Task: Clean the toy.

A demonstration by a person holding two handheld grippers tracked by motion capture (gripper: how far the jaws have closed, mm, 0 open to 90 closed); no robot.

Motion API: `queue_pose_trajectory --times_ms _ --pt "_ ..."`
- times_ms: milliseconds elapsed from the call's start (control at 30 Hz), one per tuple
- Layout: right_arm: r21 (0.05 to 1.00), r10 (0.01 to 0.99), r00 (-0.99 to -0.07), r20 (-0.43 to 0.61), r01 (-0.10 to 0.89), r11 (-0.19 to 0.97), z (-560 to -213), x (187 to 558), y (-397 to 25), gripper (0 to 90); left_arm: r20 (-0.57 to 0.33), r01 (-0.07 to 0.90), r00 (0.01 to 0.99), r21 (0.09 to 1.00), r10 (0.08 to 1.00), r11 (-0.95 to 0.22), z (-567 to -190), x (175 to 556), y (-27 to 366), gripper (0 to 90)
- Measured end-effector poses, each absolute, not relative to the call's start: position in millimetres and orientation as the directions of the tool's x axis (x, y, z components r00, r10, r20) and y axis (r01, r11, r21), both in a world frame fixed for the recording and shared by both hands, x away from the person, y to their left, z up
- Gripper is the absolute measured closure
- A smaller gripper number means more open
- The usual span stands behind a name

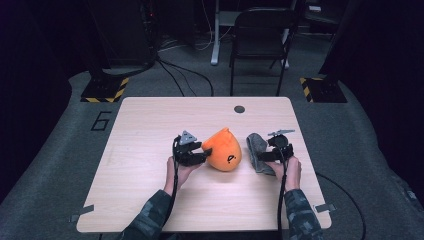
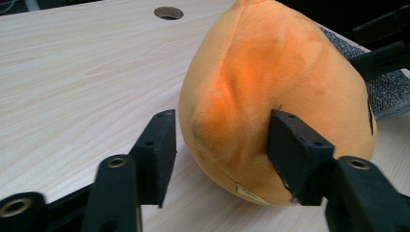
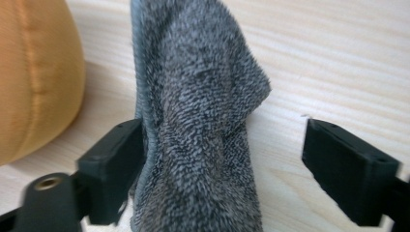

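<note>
Both forearms come up from the near edge, sleeves in a dark patterned cloth, each hand wrapped around a gripper handle. The left gripper (image 1: 202, 151) points rightward, its jaws spread wide with one pad pressed against what lies between them. The right gripper (image 1: 261, 156) points leftward toward its partner, jaws parted, one jaw touching, the other standing clear.

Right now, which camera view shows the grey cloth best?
The right gripper view: the grey cloth stands close between open jaws. The high view shows it small, beside the orange toy; the left gripper view shows its edge.
</note>
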State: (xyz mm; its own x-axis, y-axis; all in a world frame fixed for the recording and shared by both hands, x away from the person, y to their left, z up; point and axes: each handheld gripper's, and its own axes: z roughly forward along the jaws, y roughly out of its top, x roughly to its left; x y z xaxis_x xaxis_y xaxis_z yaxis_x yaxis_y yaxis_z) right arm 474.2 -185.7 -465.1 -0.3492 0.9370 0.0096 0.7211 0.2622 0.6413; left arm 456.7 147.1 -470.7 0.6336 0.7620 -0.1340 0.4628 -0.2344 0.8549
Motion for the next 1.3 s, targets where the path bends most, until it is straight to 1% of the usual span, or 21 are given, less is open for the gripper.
queue_pose_trajectory --times_ms 100,233,500,533,600,667,767,1100,1133,1233,1267,1300 --pt "0.649 0.934 -0.357 0.035 0.719 0.25 -461 471 -190 12.9 -0.115 0.457 0.628 0.855 0.77 -0.245 -471 458 149 36.9" --pt "0.651 0.926 -0.373 0.055 0.716 0.25 -457 464 -196 12.0 -0.096 0.464 0.6 0.85 0.794 -0.248 -471 462 157 33.6" --pt "0.677 0.918 -0.392 0.067 0.693 0.247 -449 438 -217 11.7 -0.116 0.501 0.534 0.841 0.838 -0.203 -475 468 176 25.6" --pt "0.681 0.916 -0.393 0.075 0.692 0.241 -449 434 -219 11.8 -0.123 0.505 0.529 0.841 0.84 -0.195 -475 467 178 22.3" --pt "0.684 0.915 -0.397 0.066 0.686 0.248 -450 430 -221 11.5 -0.127 0.511 0.519 0.839 0.846 -0.188 -475 466 184 20.9" --pt "0.683 0.916 -0.396 0.059 0.685 0.252 -453 424 -224 11.3 -0.127 0.515 0.513 0.836 0.849 -0.186 -477 463 191 17.6" --pt "0.68 0.917 -0.395 0.055 0.688 0.256 -460 417 -228 10.9 -0.136 0.519 0.505 0.837 0.852 -0.174 -479 457 202 16.2" --pt "0.663 0.926 -0.377 0.017 0.698 0.272 -487 398 -249 7.6 -0.087 0.536 0.509 0.811 0.857 -0.236 -494 420 233 14.3" --pt "0.656 0.931 -0.364 0.031 0.71 0.256 -489 397 -250 7.3 -0.086 0.538 0.51 0.808 0.856 -0.24 -496 417 237 14.2" --pt "0.653 0.933 -0.359 0.012 0.709 0.265 -494 396 -257 6.7 -0.047 0.537 0.507 0.798 0.861 -0.272 -500 410 247 12.8" --pt "0.653 0.939 -0.344 0.013 0.714 0.252 -496 396 -259 6.6 -0.047 0.537 0.507 0.798 0.861 -0.272 -500 410 247 12.1" --pt "0.649 0.937 -0.349 0.009 0.715 0.26 -497 396 -261 6.2 -0.062 0.547 0.488 0.799 0.87 -0.25 -504 410 252 11.8"
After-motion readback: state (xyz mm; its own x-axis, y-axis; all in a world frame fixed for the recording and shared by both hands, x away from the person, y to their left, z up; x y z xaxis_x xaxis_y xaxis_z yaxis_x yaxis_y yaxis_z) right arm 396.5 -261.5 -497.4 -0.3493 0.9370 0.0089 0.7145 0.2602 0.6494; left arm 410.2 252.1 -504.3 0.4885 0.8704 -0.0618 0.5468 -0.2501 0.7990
